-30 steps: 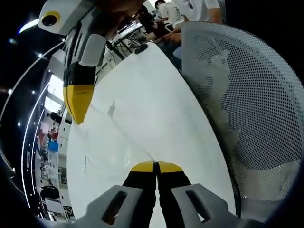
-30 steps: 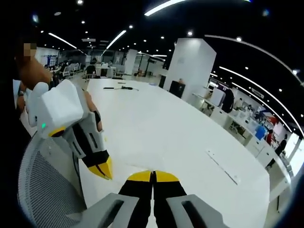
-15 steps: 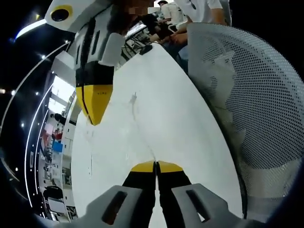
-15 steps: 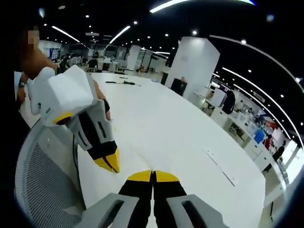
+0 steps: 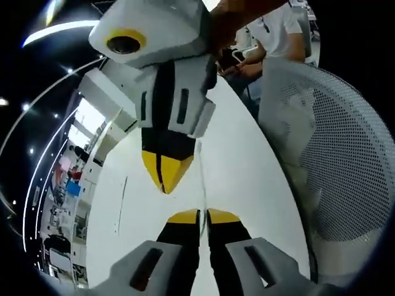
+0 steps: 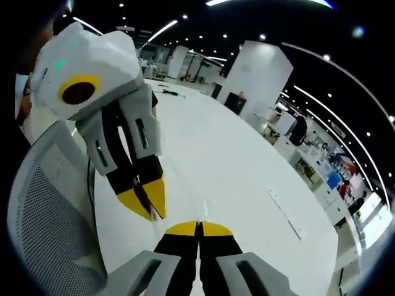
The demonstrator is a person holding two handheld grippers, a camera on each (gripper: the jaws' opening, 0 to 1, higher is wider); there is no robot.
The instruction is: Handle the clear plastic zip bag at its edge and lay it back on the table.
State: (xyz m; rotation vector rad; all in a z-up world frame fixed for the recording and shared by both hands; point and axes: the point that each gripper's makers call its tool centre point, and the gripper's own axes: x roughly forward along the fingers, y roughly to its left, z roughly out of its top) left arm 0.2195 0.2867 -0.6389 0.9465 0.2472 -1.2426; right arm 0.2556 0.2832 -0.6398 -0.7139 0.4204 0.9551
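Smooth white table (image 6: pixel 234 166) – faintly glossy; chair back (image 5: pixel 333 160) – perforated white mesh.

The bag (image 5: pixel 200 179) is clear and very hard to make out against the white table. In the left gripper view its edge shows as a thin pale line running up from between the lower yellow tips. In the right gripper view a faint crease (image 6: pixel 196 203) of film leads away above the closed tips. Its outline cannot be told.
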